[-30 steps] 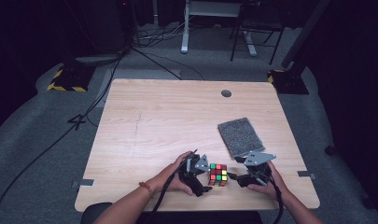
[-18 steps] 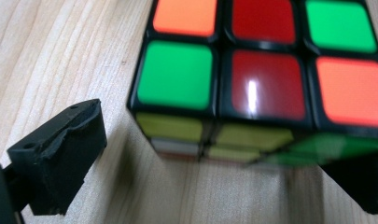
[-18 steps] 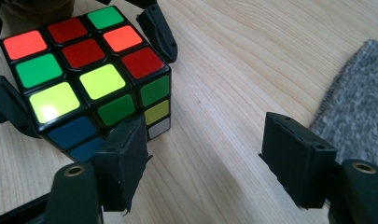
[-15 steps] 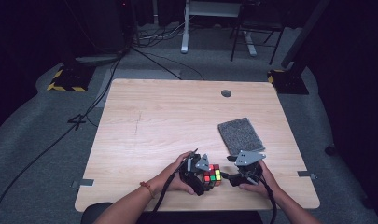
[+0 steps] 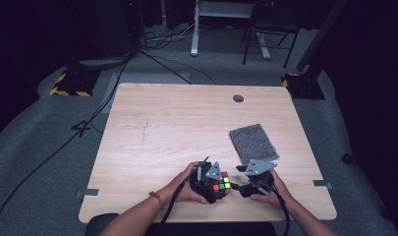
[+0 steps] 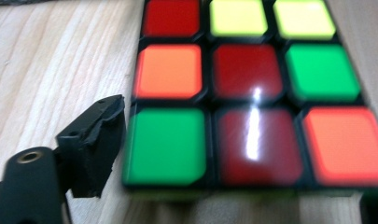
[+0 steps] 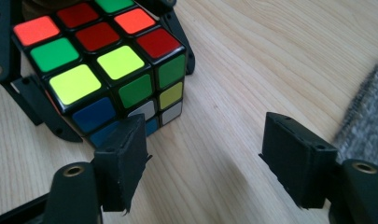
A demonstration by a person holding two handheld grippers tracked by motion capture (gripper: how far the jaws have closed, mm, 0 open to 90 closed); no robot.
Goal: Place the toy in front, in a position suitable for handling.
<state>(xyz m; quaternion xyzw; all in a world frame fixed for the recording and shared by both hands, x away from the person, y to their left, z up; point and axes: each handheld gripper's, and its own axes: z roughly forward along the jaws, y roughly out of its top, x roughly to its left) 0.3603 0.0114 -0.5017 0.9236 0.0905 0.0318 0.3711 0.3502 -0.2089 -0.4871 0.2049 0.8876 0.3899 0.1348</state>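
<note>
A Rubik's cube [image 5: 221, 184] rests on the wooden table [image 5: 186, 128] near its front edge. My left gripper [image 5: 210, 185] has just been closing around it. Its jaws flank the cube on two opposite sides, and the left pad [image 6: 95, 144] presses against the cube's edge [image 6: 247, 93]. The cube [image 7: 107, 60] has red, green, orange and yellow tiles on top. My right gripper [image 7: 207, 163] stands open just to the cube's right, with bare wood between its pads. Its left pad [image 7: 123, 158] sits close in front of the cube's lower corner.
A grey cloth pad [image 5: 253, 142] lies behind the right gripper, and its edge [image 7: 364, 121] is beside the right jaw. A round cable hole [image 5: 238, 98] is at the table's far side. Cables trail from both grippers toward the person.
The left gripper's jaws have closed in on the cube. The right gripper has edged left, closer to the cube.
</note>
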